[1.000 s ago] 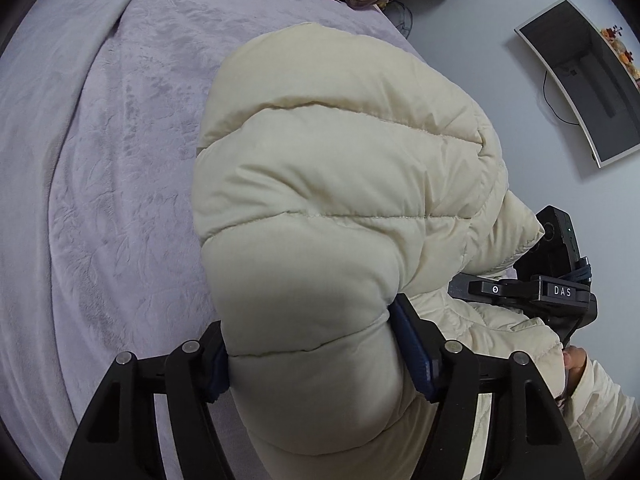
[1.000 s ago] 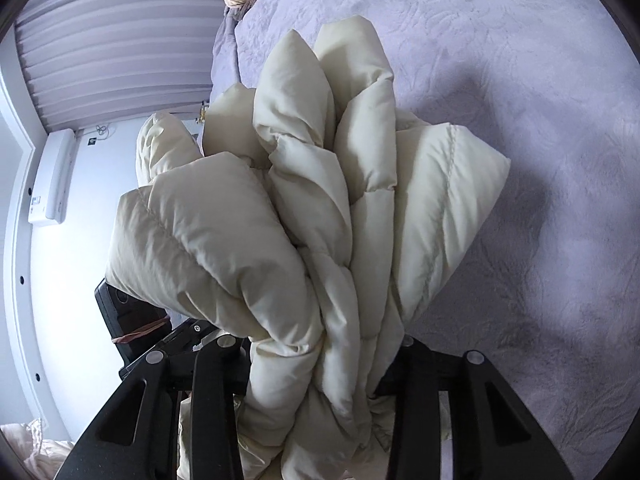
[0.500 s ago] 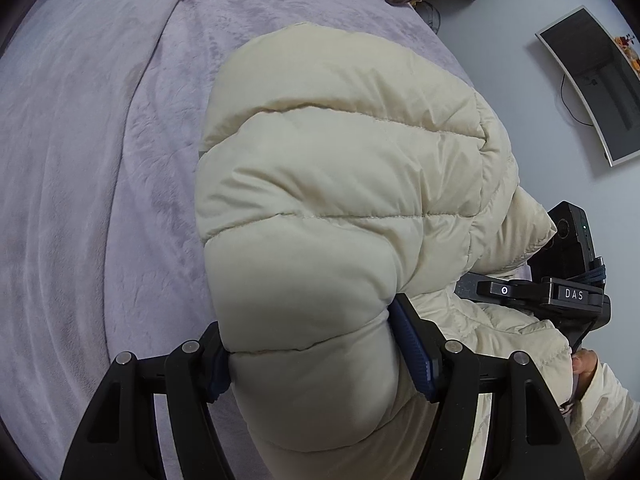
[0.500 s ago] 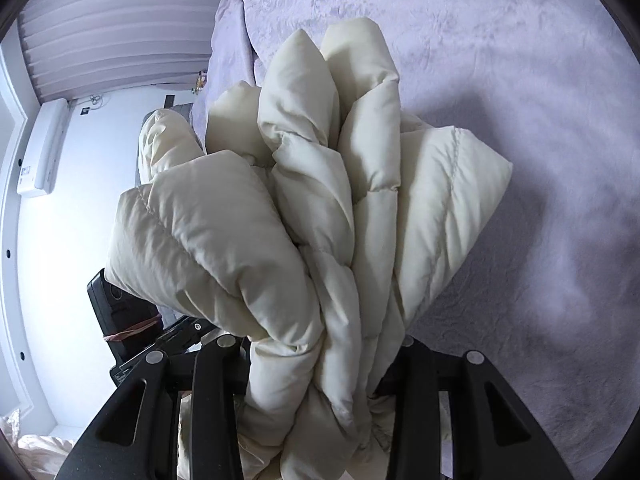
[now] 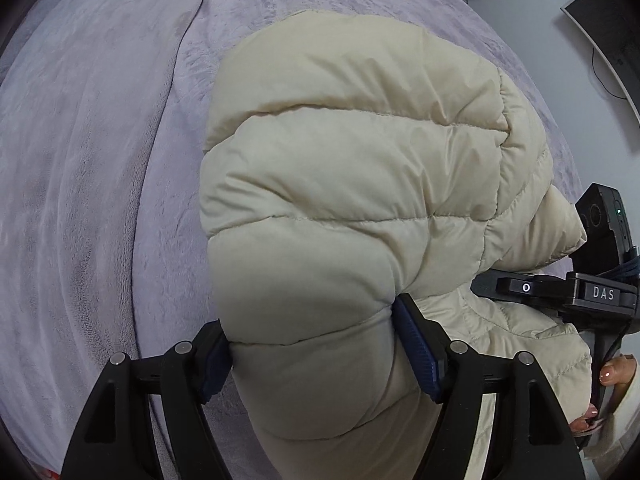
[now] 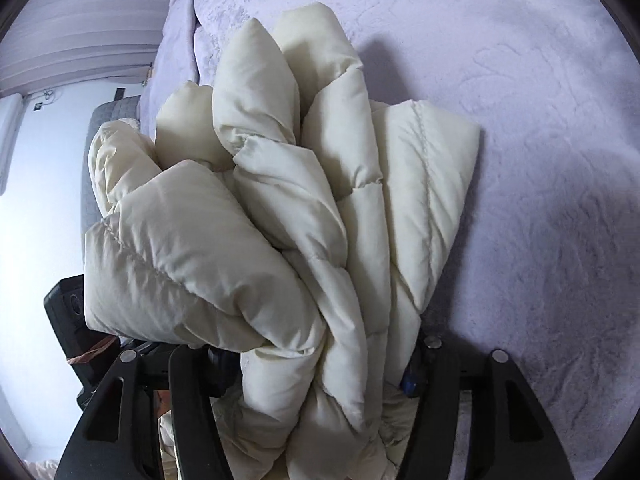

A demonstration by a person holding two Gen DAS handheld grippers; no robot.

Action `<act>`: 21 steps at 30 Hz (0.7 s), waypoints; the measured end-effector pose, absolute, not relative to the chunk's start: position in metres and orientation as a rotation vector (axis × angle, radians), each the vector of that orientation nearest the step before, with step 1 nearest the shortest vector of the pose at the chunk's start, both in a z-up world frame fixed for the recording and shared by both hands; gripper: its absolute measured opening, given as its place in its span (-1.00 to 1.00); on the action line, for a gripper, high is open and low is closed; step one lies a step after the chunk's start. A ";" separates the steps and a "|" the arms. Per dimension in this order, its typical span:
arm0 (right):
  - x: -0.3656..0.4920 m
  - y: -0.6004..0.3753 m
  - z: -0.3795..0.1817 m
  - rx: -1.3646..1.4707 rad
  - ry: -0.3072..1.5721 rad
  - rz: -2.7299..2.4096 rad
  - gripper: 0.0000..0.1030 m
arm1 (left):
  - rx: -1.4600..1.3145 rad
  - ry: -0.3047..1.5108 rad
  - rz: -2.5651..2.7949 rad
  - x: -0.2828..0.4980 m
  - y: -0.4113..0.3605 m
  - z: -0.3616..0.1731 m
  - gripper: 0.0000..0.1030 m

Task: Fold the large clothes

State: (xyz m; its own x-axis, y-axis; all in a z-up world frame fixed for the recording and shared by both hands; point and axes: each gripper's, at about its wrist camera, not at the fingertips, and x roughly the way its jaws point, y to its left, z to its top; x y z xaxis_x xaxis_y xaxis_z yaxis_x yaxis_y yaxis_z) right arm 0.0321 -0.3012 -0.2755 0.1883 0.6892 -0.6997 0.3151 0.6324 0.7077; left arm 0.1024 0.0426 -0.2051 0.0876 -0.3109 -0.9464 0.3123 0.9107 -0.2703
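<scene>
The cream quilted puffer jacket (image 5: 352, 184), between both opening grippers (image 5: 316, 354) (image 6: 320, 364), should be lowered evenly onto the lilac bedspread (image 5: 100, 160) before full release.

Both wrist cams look steeply down, close on same puffer jacket (image 5: 352, 184) (image 6: 280, 216).

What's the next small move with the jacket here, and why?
Probably let go and draw both grippers back. The cream jacket is already bunched into folded layers over the purple bedspread, and both sets of jaws are opening. The left gripper and the right gripper each have padding between their jaws, so pull back gently to avoid dragging the fold apart.
</scene>
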 end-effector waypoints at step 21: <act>-0.008 -0.238 -0.199 0.358 1.471 0.252 -0.95 | -0.029 1.321 -0.446 0.102 0.046 -0.154 0.46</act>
